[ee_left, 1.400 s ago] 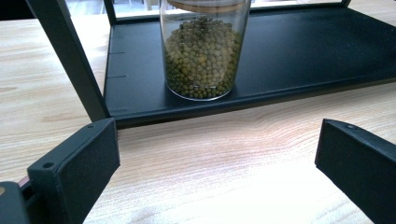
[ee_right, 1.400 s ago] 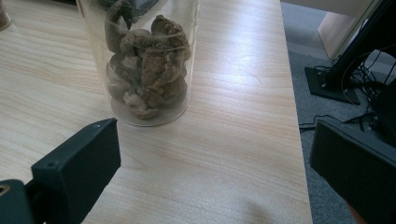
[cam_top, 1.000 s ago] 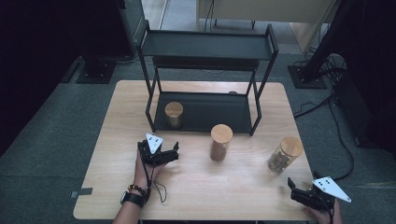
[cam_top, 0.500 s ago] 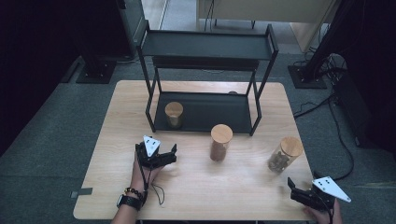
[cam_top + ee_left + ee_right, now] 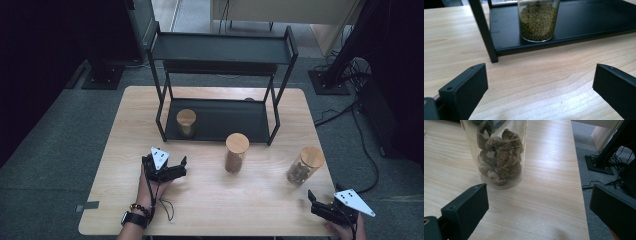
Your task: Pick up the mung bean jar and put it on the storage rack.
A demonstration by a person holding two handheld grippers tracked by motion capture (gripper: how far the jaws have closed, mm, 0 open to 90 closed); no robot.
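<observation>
A pale wooden bench [image 5: 210, 200] stands on grey carpet [image 5: 60, 165]. Beyond the left tongs [image 5: 172, 167], a black two-tier metal shelf [image 5: 220, 50] sits on the bench's far half. Past the right tongs [image 5: 320, 204], black cables [image 5: 350, 112] trail over the carpet (toward a dark stand base). The room's left side lies in shadow.

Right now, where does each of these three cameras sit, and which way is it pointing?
High view: above the person's side, looking forward and down on the table, the black rack and three jars; forearms enter from below with the left gripper and right gripper.
Left gripper view: low over the table, facing the jar of green beans on the rack's bottom shelf; own jaws apart.
Right gripper view: low, facing the jar of brown lumps; own jaws apart.
Shared: both jars appear from above too.
</observation>
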